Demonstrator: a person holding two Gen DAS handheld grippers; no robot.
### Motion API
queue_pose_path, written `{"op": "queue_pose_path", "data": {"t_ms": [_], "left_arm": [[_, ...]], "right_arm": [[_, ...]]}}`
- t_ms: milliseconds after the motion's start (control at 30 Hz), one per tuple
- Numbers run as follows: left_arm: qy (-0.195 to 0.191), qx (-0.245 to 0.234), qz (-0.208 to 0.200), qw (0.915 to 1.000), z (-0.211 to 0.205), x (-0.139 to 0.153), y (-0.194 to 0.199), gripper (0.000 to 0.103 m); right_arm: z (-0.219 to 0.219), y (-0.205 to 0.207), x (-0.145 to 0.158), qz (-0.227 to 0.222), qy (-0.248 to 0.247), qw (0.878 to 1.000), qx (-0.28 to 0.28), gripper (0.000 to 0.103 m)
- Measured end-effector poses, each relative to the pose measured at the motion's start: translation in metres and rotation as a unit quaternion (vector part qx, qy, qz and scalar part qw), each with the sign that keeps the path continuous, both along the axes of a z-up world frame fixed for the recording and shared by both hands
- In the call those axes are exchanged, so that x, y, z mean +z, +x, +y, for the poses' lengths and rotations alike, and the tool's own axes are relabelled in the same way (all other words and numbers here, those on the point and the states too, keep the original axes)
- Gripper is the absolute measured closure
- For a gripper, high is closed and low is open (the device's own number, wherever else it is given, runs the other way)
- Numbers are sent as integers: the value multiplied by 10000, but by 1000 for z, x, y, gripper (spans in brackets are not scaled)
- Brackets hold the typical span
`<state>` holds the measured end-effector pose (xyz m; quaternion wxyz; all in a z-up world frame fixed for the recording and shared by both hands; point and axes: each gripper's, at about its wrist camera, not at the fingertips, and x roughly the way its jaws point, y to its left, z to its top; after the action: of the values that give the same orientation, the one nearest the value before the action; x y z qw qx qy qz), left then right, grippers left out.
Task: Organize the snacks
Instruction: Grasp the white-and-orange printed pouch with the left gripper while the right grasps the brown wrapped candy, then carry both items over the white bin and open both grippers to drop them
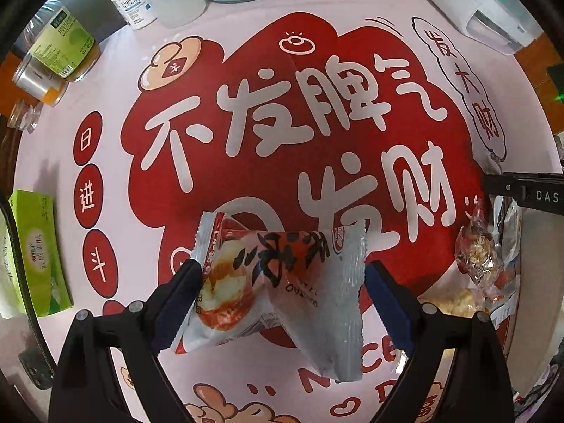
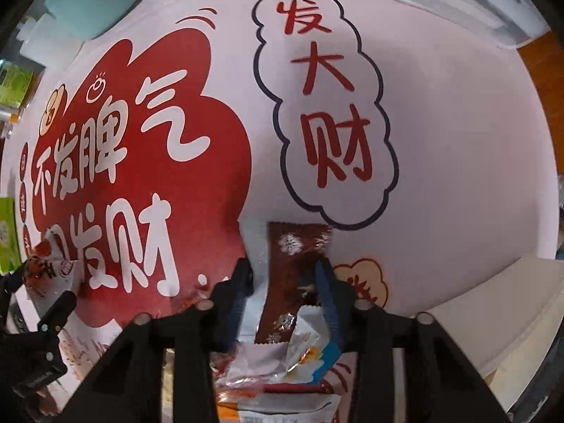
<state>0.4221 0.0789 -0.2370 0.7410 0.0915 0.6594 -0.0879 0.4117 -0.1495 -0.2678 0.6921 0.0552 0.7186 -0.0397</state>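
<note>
**Two grippers down over the printed mat, a snack in each**

Nearest me, my left gripper (image 1: 282,299) stands wide with a red-and-white snack packet (image 1: 278,282) spanning its jaws above the mat (image 1: 116,81). My right gripper (image 2: 283,285) is narrowed around a brown snowflake wrapper (image 2: 294,275), apparently pinched. Under it, a snack pile (image 2: 278,363) on the mat's near edge. Bottles (image 1: 60,42) line the mat's far edge.

Both fisheye views are evenly, softly lit with a pinkish cast; edges bend strongly into dark vignetted corners. Faint shadows, mild blur, slight sheen on wrappers.
</note>
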Motion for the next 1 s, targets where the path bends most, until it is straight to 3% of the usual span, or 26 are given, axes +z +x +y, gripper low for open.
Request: {"op": "queue_pose_path", "data": {"t_ms": [67,133,200,333,433,600,733,1000], "left_arm": [[140,6,134,9998,2,-12,2,10],[340,75,279,9990,6,-28,1,18],[100,293,164,9994,16,-26,0,25],[103,404,97,9991,23,-22,-2,38],[-86,661,56,9978,36,-14,-8,40],[-220,731,-275,9967,44,20,-33,41],[-295,537,-815,9948,36,66,-64,41],[-548,284,-1846,9809,15,153,-151,41]], "right_arm": [[2,-2,0,-59,-83,9999,70,68],[7,-4,2,-142,-167,9996,171,69],[13,-7,4,-261,-163,9993,231,71],[22,-16,14,-556,170,9982,155,78],[21,-23,28,-817,525,9953,57,79],[22,-39,66,-1379,1039,9850,6,80],[14,-58,97,-1881,1270,9739,46,80],[23,-166,157,-2935,1595,9423,196,80]]}}
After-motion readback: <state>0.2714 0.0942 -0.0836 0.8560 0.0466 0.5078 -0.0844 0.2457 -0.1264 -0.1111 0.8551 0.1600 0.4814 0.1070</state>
